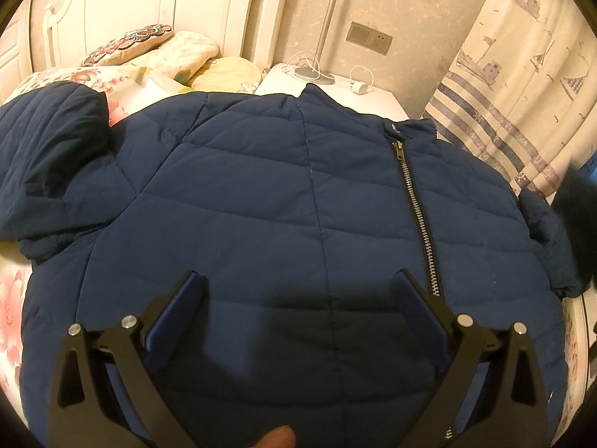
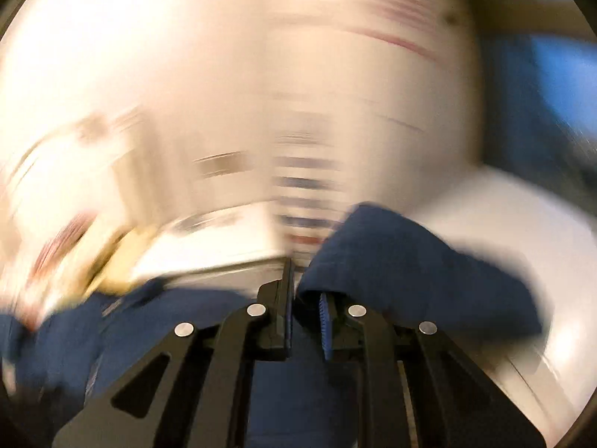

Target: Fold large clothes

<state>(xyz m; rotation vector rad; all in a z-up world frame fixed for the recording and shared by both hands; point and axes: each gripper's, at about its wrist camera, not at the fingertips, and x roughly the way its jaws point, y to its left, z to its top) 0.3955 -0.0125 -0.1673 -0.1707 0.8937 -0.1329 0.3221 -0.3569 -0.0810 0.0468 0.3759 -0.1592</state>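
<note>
A navy quilted jacket [image 1: 283, 194] lies front up on the bed, zipper [image 1: 418, 209] closed and collar toward the nightstand. Its left sleeve [image 1: 48, 149] is bunched at the far left. My left gripper [image 1: 298, 280] hovers open just above the jacket's lower front, with nothing between its fingers. The right wrist view is heavily motion-blurred. There my right gripper [image 2: 304, 291] is shut on a fold of navy sleeve fabric [image 2: 403, 261], which drapes over its right finger. More of the jacket [image 2: 112, 321] hangs blurred below left.
A floral bedsheet [image 1: 11, 298] lies under the jacket, with pillows [image 1: 127, 43] and a white headboard [image 1: 209, 11] behind. A white nightstand [image 1: 335, 89] carries a lamp base and a charger. A ship-print curtain [image 1: 522, 93] hangs at the right. A person's fingertip [image 1: 278, 436] shows at the bottom.
</note>
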